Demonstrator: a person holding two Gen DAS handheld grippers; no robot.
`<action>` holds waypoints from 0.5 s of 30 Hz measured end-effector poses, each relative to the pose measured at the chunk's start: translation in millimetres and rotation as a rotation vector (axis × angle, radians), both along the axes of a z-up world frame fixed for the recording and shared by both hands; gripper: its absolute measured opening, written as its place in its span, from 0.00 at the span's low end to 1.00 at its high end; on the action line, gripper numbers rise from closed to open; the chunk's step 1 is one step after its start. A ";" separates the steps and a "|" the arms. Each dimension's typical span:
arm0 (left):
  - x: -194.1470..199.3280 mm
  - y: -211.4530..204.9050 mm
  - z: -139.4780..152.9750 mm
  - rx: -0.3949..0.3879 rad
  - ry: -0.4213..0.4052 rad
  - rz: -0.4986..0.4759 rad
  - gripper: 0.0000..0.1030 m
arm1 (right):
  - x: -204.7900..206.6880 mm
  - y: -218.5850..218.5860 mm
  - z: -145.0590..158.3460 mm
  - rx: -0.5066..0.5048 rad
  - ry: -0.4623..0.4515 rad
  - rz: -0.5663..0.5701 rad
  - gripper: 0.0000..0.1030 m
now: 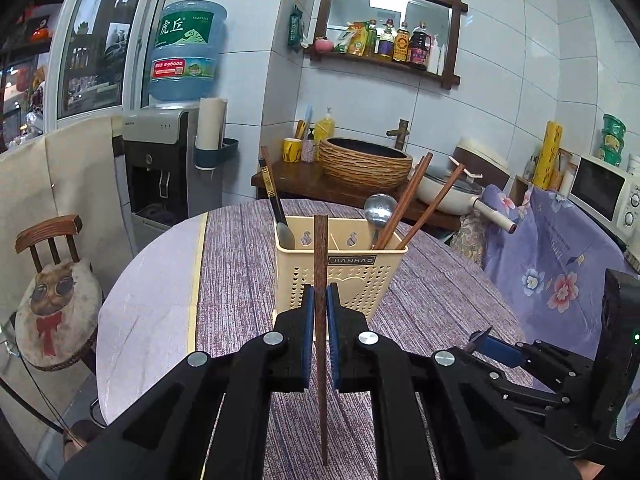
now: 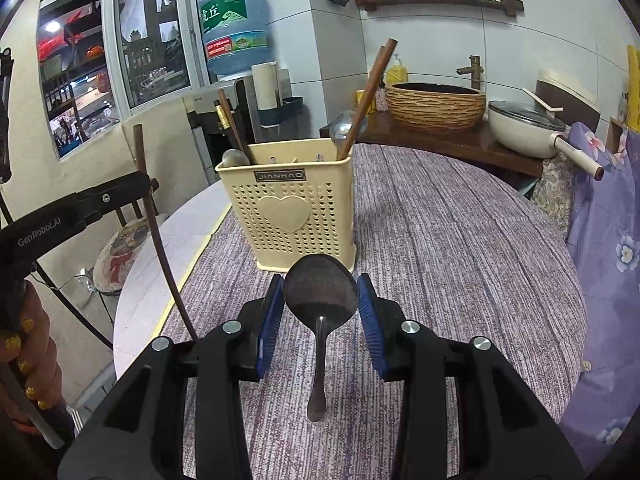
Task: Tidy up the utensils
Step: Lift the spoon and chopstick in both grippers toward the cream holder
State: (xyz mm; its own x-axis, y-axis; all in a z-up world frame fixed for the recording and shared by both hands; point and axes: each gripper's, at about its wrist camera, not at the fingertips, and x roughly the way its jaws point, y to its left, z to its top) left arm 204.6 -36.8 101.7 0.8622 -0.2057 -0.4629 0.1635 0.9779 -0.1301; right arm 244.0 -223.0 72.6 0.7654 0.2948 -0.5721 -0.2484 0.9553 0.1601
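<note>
A cream perforated utensil holder [image 1: 340, 268] stands on the purple-clothed table [image 1: 240, 280]; it also shows in the right wrist view [image 2: 292, 208]. It holds wooden chopsticks [image 1: 416, 200], a metal spoon [image 1: 380, 208] and a dark-handled spoon [image 1: 276, 200]. My left gripper [image 1: 320, 312] is shut on a brown wooden chopstick [image 1: 320, 280], held upright just in front of the holder. My right gripper [image 2: 320, 300] is shut on the bowl of a dark metal spoon [image 2: 320, 292], handle pointing back, held just in front of the holder.
A wooden counter with a woven basin [image 1: 364, 160] and a cream pan [image 1: 448, 192] stands behind the table. A flowered cloth [image 1: 552, 256] covers the right side. A chair [image 1: 56, 280] stands at the left. A water dispenser [image 1: 160, 160] is at the back left.
</note>
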 end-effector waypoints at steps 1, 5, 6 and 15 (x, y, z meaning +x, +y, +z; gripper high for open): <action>-0.9 -0.4 1.0 0.001 -0.003 -0.001 0.07 | 1.2 2.7 1.1 0.001 0.001 0.009 0.37; -2.9 0.9 8.4 0.007 -0.024 -0.001 0.07 | 4.0 11.4 10.2 -0.002 -0.020 0.034 0.37; -2.6 0.9 11.7 0.008 -0.030 -0.003 0.07 | 4.9 13.8 13.2 0.000 -0.026 0.039 0.37; 16.2 10.6 69.6 -0.030 -0.108 -0.002 0.07 | 36.8 31.6 71.6 0.015 -0.124 0.057 0.37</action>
State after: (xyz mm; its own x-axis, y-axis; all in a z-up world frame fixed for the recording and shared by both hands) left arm 220.8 -26.1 171.3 0.9065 -0.2197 -0.3605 0.1799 0.9736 -0.1408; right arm 280.8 -191.4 144.1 0.8119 0.3476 -0.4690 -0.3210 0.9369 0.1386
